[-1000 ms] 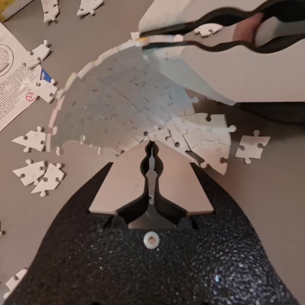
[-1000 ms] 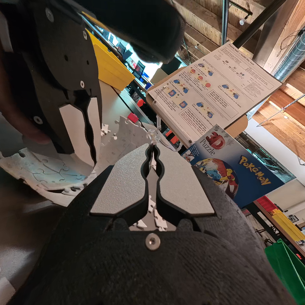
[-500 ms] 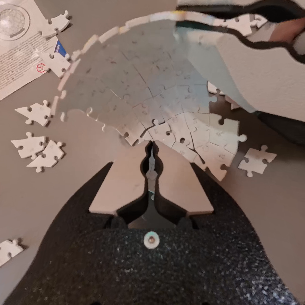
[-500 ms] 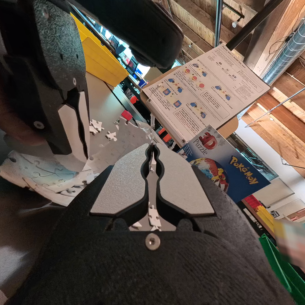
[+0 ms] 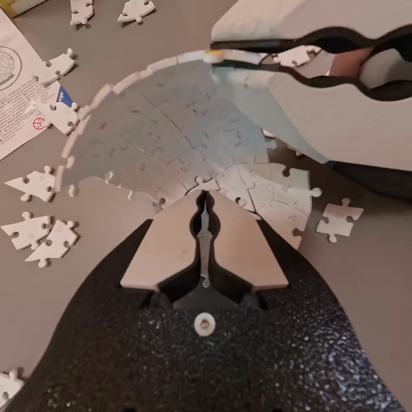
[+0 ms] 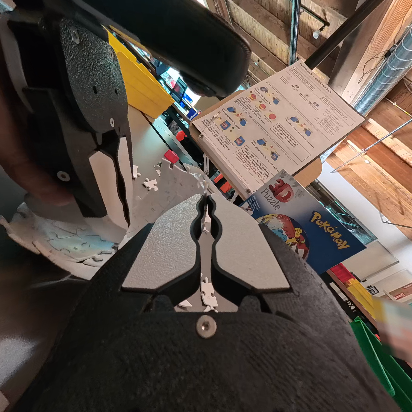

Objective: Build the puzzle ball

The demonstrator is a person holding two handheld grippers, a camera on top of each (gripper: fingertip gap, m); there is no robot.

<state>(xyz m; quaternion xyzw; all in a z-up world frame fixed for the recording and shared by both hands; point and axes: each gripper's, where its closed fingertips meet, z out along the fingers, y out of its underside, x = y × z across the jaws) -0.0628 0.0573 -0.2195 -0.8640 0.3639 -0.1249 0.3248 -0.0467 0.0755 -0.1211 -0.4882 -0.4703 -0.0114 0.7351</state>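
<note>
The partly built puzzle ball is a curved white shell of joined pieces, held above the grey table. My left gripper is shut on the shell's lower edge. My right gripper comes in from the upper right and is shut on the shell's upper rim. In the right wrist view my right gripper pinches the thin rim of the shell. There the left gripper stands at the left, clamped on the shell's lower part. A hand shows behind it.
Loose white pieces lie on the table: one to the right, several to the left and at the top. A printed leaflet lies at the left. A puzzle box, an instruction board, yellow bins and a green bin stand beyond. The grippers' ends are close to 10 centimetres from one another.
The shell and both grippers swung together: half a second ago the rim sat higher in the left wrist view, and now it is back lower. Both grippers stay shut on the shell.
</note>
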